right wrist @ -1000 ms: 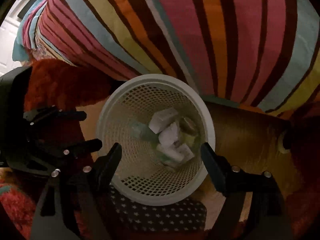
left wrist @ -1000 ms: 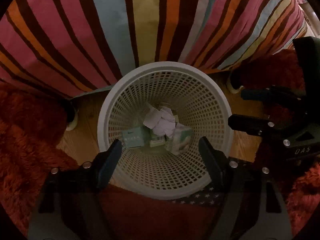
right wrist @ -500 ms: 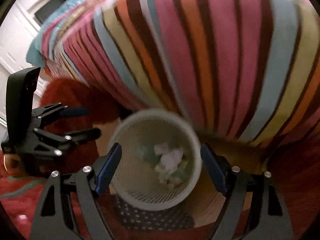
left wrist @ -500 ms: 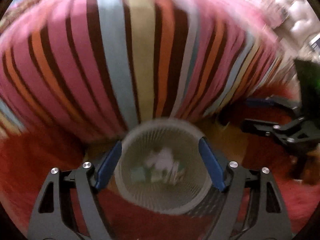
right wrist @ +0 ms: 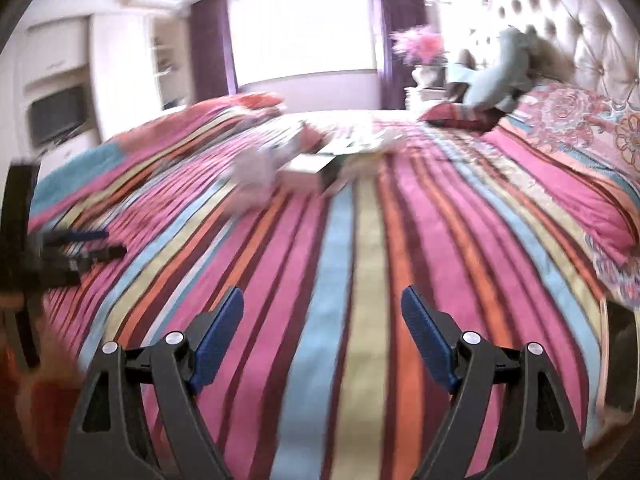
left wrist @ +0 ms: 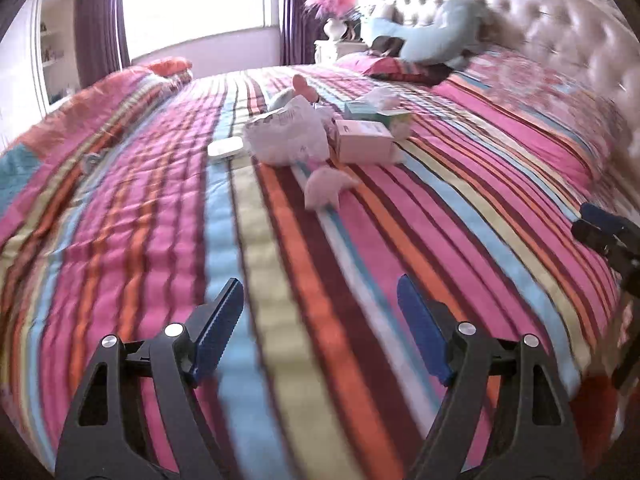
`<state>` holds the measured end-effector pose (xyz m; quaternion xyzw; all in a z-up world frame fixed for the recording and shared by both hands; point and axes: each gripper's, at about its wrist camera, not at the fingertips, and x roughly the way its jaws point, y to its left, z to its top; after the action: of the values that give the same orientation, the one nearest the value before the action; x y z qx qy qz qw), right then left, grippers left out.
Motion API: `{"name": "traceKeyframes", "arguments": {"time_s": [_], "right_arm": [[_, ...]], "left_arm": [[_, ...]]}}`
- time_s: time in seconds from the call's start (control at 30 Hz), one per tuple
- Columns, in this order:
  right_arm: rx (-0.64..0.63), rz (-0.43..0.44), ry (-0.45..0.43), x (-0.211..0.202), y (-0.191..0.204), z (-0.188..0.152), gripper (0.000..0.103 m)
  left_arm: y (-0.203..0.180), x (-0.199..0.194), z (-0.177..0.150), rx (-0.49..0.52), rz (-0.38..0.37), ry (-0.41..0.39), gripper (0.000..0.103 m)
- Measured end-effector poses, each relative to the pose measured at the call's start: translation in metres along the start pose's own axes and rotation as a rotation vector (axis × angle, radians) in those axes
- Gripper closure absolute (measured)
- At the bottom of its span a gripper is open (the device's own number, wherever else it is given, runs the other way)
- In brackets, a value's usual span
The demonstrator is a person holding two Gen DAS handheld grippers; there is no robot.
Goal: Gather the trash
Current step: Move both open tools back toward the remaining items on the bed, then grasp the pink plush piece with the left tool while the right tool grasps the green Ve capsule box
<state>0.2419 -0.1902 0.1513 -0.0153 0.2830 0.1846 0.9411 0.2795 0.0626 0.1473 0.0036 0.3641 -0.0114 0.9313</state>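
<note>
**Clerk A:** Item one, the left claw [left wrist: 320,300]. Condition?

**Clerk B:** Jaws wide apart, nothing between them. It hangs above the near part of the bed [left wrist: 140,240], over the striped quilt. The right claw [right wrist: 322,308] is in the same state: wide and empty, also over the near stripes.

**Clerk A:** Item two, the trash. Location?

**Clerk B:** A cluster toward the far middle of the bed, well apart from both claws. Listed left to right: a flat white piece [left wrist: 225,146]; a crumpled white bag [left wrist: 286,136] just beside it; a pale pink box [left wrist: 362,142] touching the bag's right side; a greenish box [left wrist: 380,116] behind that. Nearest of the lot lies a crumpled pink tissue [left wrist: 326,188], a little apart from the cluster. The right view shows the same heap, too blurred to itemise.

**Clerk A:** Handling notes?

**Clerk B:** Judged only. The tissue looks soft and nearly weightless; a pinch across its bunched middle should hold, pressing slightly into the quilt. The bag appears limp and crinkly, so it is best taken by a raised fold. The boxes look like light, stiff card, possibly empty and crushable; close across the narrow faces, gently.

**Clerk A:** Hazards?

**Clerk B:** The pads could catch the quilt along with the tissue.
</note>
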Motion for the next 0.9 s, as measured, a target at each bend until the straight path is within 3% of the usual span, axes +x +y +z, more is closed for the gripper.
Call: {"name": "traceKeyframes", "arguments": {"time_s": [0.07,0.2,0.37,0.5,0.6,0.7,0.77,0.9], "right_arm": [[0.002,-0.027,-0.004,0.018,-0.009,0.021,0.026],[-0.014,-0.040,0.027,0.096,-0.015,0.072,0.025],[-0.080,-0.022,0.079,0.158,-0.031,0.102,0.025],[-0.040,-0.040,0.111,0.194,-0.030,0.122,0.025],[-0.036,-0.147,0.115,0.221,-0.021,0.136,0.025],[0.005,-0.152,0.156,0.246,-0.009,0.138,0.025],[0.025,-0.146,0.183,0.253,-0.008,0.138,0.025],[-0.031,-0.249,0.223,0.262,-0.006,0.139,0.025]], "left_arm": [[-0.001,0.033,0.022,0.017,0.018,0.018,0.026],[-0.006,0.084,0.047,0.067,0.062,0.061,0.026],[-0.003,0.124,0.069,0.040,0.037,0.095,0.026],[0.001,0.143,0.077,-0.013,0.003,0.085,0.026],[0.004,0.156,0.075,-0.052,-0.044,0.129,0.026],[0.005,0.155,0.074,-0.057,-0.057,0.114,0.026],[0.004,0.154,0.075,-0.053,-0.060,0.107,0.026],[0.002,0.157,0.073,-0.048,-0.061,0.125,0.026]]}}
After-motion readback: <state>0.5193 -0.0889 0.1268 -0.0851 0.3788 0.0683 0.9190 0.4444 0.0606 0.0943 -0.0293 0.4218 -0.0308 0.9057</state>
